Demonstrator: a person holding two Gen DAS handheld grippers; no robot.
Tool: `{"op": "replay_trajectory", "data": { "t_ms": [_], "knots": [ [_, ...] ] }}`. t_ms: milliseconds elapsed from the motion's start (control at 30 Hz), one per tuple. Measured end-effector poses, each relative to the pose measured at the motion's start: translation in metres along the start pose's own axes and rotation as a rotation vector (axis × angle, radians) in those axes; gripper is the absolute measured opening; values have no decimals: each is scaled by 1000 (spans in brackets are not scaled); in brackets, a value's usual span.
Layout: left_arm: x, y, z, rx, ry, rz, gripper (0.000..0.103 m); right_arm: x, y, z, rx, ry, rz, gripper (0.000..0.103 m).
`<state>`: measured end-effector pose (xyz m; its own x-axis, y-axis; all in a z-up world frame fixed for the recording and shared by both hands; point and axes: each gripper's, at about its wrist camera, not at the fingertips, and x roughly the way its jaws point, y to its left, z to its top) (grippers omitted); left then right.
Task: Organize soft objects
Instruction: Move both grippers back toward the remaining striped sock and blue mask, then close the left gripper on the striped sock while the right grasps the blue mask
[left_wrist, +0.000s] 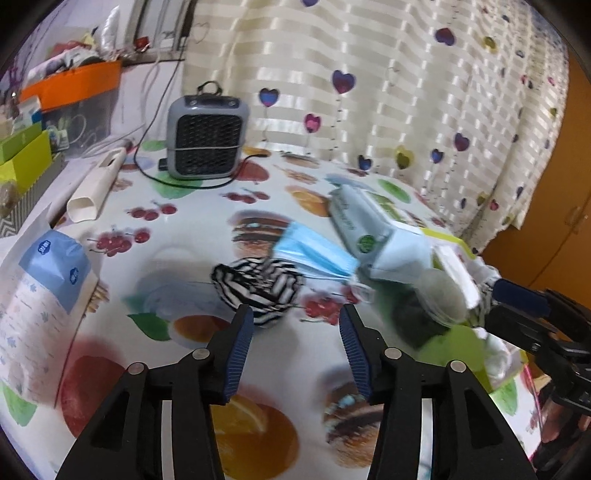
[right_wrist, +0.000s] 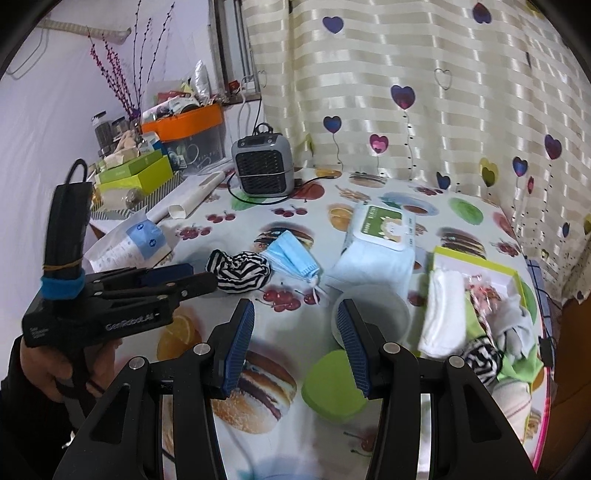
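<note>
A black-and-white striped cloth (left_wrist: 258, 288) (right_wrist: 238, 271) lies bunched on the fruit-print tablecloth. My left gripper (left_wrist: 295, 321) (right_wrist: 201, 277) is open just in front of it, with nothing between the pads. To the cloth's right lies a blue face mask (left_wrist: 314, 254) (right_wrist: 291, 256), then a wet-wipes pack (left_wrist: 365, 225) (right_wrist: 380, 236). My right gripper (right_wrist: 295, 317) (left_wrist: 493, 304) is open and empty over the table. At the right, a lime-green box (right_wrist: 476, 258) holds a folded white cloth (right_wrist: 443, 314), a second striped cloth (right_wrist: 480, 358) and other soft pieces.
A grey fan heater (left_wrist: 207, 136) with its black cord stands at the back by the heart-print curtain. A white tube (left_wrist: 99, 184) and a tissue bag (left_wrist: 44, 295) lie at the left near stacked boxes. A white bowl (right_wrist: 384, 306) and green lid (right_wrist: 332, 384) sit near my right gripper.
</note>
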<state>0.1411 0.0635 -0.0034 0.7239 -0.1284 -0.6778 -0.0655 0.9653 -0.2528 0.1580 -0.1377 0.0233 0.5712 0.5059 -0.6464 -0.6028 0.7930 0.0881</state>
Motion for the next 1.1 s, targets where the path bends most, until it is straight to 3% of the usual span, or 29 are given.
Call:
{"op": "replay_trajectory", "data": {
  "t_ms": [367,700,800,867,967,1100],
  "knots": [
    [37,32,14,-115,63,36,55,37,4,28,-68,55,11,49],
    [61,34,21,-110,67,92,55,80,9,53,-165,143,26,49],
    [69,38,19,-113,83,82,46,98,10,56,-199,191,22,49],
    [75,38,17,-105,99,81,29,110,11,57,-228,225,22,49],
    [78,39,17,-97,93,94,16,126,10,60,-263,271,17,49],
    [77,43,16,-99,92,83,11,149,9,62,-297,336,-4,49]
  ]
}}
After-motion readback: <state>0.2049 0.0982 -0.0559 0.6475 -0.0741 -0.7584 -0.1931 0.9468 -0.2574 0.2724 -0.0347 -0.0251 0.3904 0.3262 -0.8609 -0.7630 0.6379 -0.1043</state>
